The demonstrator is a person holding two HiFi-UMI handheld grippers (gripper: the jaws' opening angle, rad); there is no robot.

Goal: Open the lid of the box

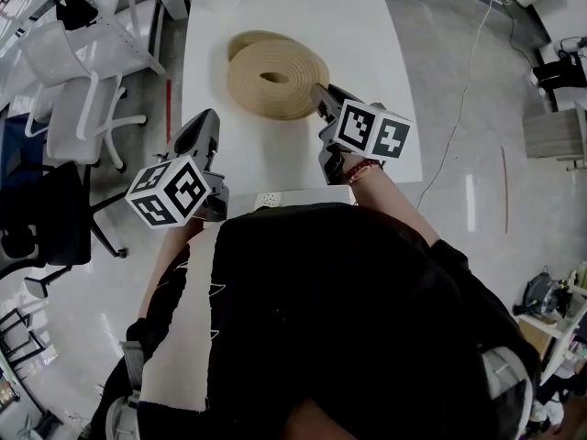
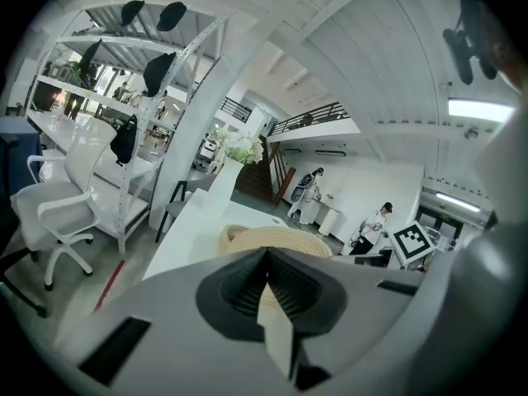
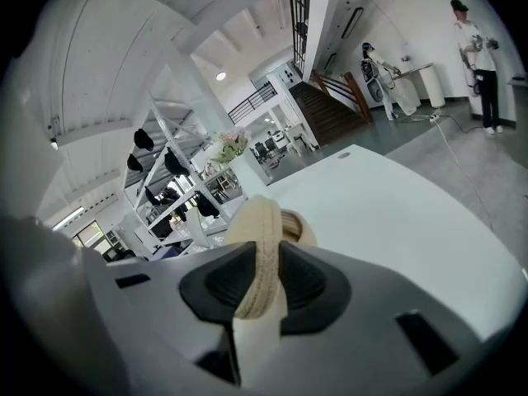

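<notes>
Two right jaws tight on lid (image 3: 262, 221)

On the white bench (image 1: 303, 7), the right gripper (image 1: 320, 97) touches the rim of the woven lid (image 1: 275, 79), which sits partly off the box (image 1: 243, 41).

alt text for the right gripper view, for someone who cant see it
The right claw is shut on the rim of a tan woven lid, seen edge-on. Beyond lies a white table, with shelving and stairs behind.
</notes>
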